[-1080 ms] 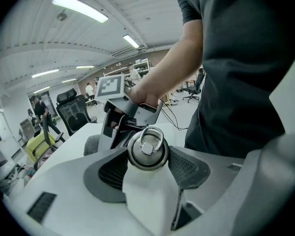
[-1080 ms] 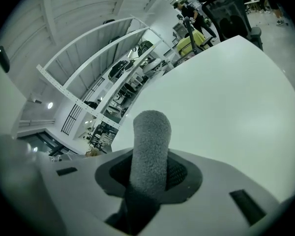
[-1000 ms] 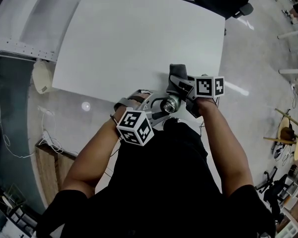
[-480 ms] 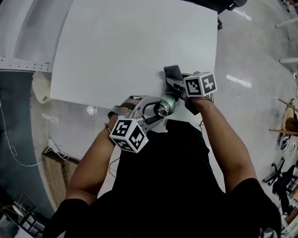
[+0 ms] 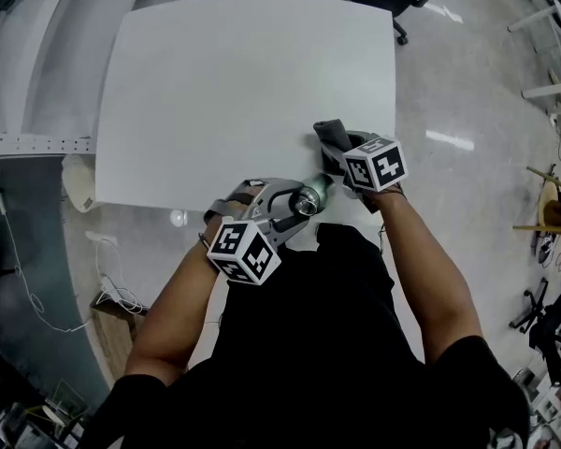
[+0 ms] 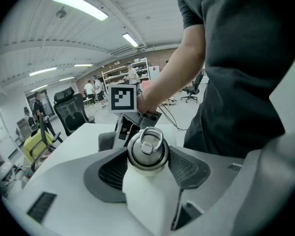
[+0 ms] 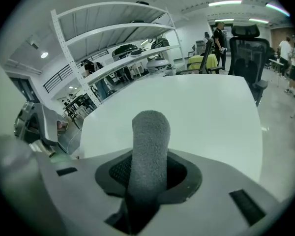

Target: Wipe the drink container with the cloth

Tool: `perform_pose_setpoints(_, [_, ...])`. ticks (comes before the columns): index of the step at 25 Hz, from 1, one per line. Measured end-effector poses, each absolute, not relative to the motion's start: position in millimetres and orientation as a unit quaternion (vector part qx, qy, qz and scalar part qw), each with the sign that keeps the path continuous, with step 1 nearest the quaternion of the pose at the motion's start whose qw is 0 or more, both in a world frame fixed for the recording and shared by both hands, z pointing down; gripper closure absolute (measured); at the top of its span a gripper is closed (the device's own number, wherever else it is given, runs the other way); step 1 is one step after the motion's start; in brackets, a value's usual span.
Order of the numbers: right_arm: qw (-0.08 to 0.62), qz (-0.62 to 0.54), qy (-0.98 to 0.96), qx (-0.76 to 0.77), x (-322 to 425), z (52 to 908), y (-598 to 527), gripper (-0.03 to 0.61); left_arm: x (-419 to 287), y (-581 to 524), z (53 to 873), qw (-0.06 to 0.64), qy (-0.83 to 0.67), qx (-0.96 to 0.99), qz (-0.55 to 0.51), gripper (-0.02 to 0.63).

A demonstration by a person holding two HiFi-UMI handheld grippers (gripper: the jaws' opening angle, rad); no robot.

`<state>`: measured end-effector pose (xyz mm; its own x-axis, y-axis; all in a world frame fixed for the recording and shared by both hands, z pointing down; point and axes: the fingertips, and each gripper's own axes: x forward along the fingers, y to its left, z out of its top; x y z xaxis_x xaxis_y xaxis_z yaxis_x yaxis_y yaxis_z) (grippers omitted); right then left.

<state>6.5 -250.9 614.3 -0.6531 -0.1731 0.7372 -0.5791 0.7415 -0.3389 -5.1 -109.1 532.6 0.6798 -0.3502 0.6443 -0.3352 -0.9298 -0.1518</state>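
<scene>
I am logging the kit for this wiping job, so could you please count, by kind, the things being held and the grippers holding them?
drink container: 1, in the left gripper
cloth, grey: 1, in the right gripper
Grippers: 2
Total: 4

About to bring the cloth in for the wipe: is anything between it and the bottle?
Nothing visible. The left gripper holds the bottle, the right gripper holds the cloth close beside it; only bare table lies around them.
</scene>
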Motion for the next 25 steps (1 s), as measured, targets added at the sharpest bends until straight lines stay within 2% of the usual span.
perform_pose_setpoints(10, [0.253,0.311,-0.863,0.308,50.1,559.5,-242.2,0.466,25.1,-126.6,532.7,0.007,0.159,-0.918,-0.364,0.353])
perform_pose_setpoints(21, [0.149,0.313,-0.860,0.374,94.4,492.6,-220.8,0.466,43.9,-140.4,536.2,-0.042,0.163,-0.918,-0.360,0.353])
perform_pose_setpoints(25, [0.136,0.309,-0.860,0.383,94.3,481.9,-206.1,0.466,42.7,-140.2,533.2,-0.033,0.165,-0.919,-0.357,0.345])
